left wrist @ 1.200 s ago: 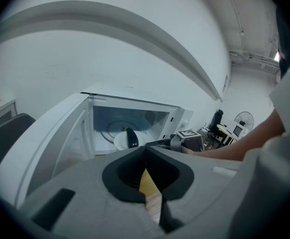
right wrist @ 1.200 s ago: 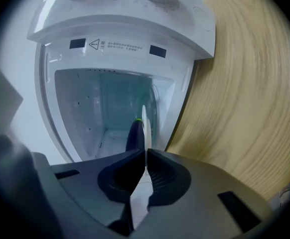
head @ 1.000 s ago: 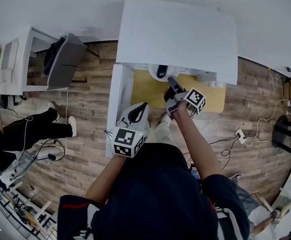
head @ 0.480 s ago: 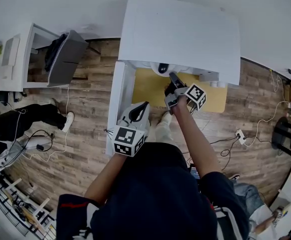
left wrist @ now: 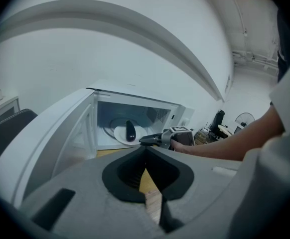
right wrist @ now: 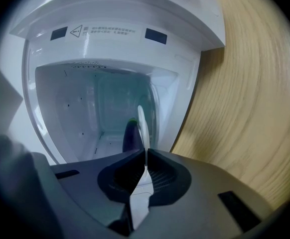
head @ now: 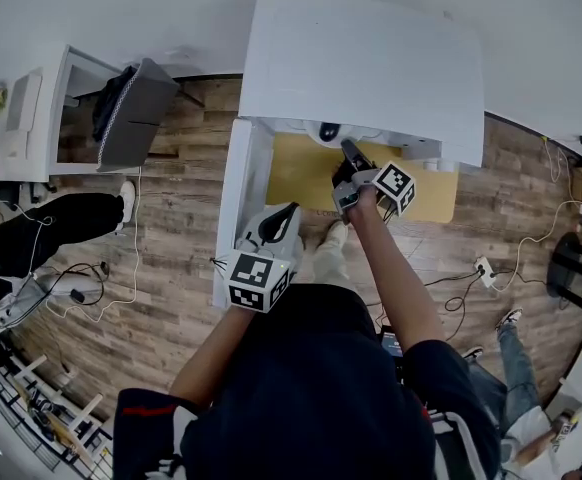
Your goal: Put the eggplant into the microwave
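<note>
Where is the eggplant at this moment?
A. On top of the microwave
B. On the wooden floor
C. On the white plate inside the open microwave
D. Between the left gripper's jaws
C: the left gripper view shows the dark eggplant lying on the white plate inside the microwave, whose door stands open.

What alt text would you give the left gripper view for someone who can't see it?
An open white microwave holds a dark eggplant on a white plate; the right hand-held gripper grips the plate's rim. In front, the left hand-held gripper is shut, empty.
</note>
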Available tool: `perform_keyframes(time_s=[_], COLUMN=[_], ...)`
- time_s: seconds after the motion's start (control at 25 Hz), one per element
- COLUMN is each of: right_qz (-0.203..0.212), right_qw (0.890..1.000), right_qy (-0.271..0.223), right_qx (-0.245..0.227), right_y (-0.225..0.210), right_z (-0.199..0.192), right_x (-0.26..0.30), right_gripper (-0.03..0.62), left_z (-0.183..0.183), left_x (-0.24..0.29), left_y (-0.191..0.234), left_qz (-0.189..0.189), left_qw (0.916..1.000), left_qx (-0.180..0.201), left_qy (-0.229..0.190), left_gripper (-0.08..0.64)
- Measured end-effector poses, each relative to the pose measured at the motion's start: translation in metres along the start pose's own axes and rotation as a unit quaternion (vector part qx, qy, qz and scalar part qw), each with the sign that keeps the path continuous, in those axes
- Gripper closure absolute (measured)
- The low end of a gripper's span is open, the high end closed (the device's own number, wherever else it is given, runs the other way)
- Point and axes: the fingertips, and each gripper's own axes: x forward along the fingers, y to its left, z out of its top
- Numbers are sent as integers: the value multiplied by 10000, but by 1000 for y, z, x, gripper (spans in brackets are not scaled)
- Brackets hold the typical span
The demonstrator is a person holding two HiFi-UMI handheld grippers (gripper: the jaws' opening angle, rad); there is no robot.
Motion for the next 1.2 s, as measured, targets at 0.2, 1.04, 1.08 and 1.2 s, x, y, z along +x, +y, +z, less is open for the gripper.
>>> perform_keyframes(time_s=[0.2, 1.04, 1.08, 1.2], right_qz=[-63, -461, -527, -737], right_qw=[9999, 9813, 9757, 9550], right_qy=[-2, 156, 225, 435], right_qx=[-121, -1861, -2113, -2841], right_y=[-3, 3, 3, 1], right_z=[0, -7, -10, -17], right_x=[0, -22, -24, -24], right_gripper=[571, 570, 569, 569], left_z=[-4, -6, -7, -6], left_x=[2, -4, -5, -5], left_y=[2, -3, -5, -7], left_qz=[35, 18, 16, 12], left_qw=[9999, 9999, 9999, 9999], left_qx=[73, 126, 136, 145], left_qy=[63, 16, 13, 4], left_gripper=[546, 546, 546, 546])
